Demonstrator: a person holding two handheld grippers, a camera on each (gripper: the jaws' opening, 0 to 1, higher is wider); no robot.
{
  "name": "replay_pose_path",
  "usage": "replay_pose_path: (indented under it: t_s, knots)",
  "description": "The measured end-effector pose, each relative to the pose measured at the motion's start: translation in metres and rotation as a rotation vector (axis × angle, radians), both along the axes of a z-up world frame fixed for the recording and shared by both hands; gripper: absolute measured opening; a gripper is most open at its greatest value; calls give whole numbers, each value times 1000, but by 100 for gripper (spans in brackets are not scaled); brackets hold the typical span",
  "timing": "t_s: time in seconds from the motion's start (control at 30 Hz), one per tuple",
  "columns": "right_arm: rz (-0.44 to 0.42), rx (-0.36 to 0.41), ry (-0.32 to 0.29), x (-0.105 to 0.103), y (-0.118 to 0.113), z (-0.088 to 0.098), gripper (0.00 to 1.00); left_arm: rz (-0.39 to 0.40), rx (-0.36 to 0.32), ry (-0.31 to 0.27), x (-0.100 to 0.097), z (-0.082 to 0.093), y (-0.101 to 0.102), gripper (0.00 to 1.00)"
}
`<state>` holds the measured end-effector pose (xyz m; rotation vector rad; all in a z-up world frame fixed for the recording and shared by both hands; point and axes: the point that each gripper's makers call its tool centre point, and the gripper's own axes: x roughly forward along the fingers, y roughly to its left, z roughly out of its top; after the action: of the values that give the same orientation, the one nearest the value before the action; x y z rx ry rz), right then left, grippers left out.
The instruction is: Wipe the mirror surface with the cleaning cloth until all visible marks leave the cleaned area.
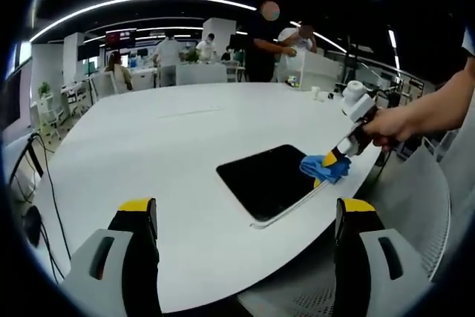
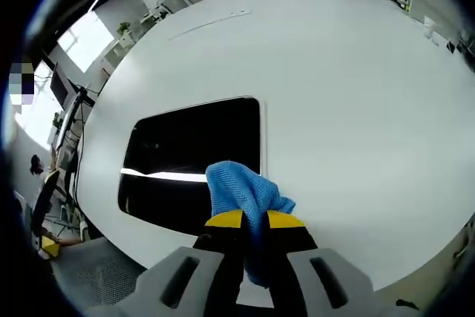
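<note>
Mirror (image 2: pixel 189 157) lies flat on the white bench (image 2: pixel 349 94), stretching toward 11 o'clock from the right claw (image 2: pixel 254 222), which is clamped on the blue cleaning cloth (image 2: pixel 241 191) at its near edge. Left claw (image 1: pixel 245 213), jaws apart, hangs well back.

Large white table (image 1: pixel 156 146), rounded edge. Dark rectangular mirror (image 1: pixel 267 180) flat on top near edge, reflecting strip of ceiling light. Blue cloth (image 2: pixel 241 194) pressed on mirror's near border. Small white cups (image 1: pixel 319 93) far side. Faint seam line across tabletop (image 2: pixel 211 26).
</note>
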<state>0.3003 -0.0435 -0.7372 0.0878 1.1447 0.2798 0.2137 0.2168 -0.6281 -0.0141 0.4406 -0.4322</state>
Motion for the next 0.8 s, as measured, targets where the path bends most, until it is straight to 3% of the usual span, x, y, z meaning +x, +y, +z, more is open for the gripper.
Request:
replay_pose_path:
  t_s: [0.5,0.8]
  knots:
    - [-9,14,-8,5,9,-2,4,-8,2,12,-2,-4,-2,99]
    - [1,31,-3,0,34,-1,5,2,10,23,-2,-6,0,99]
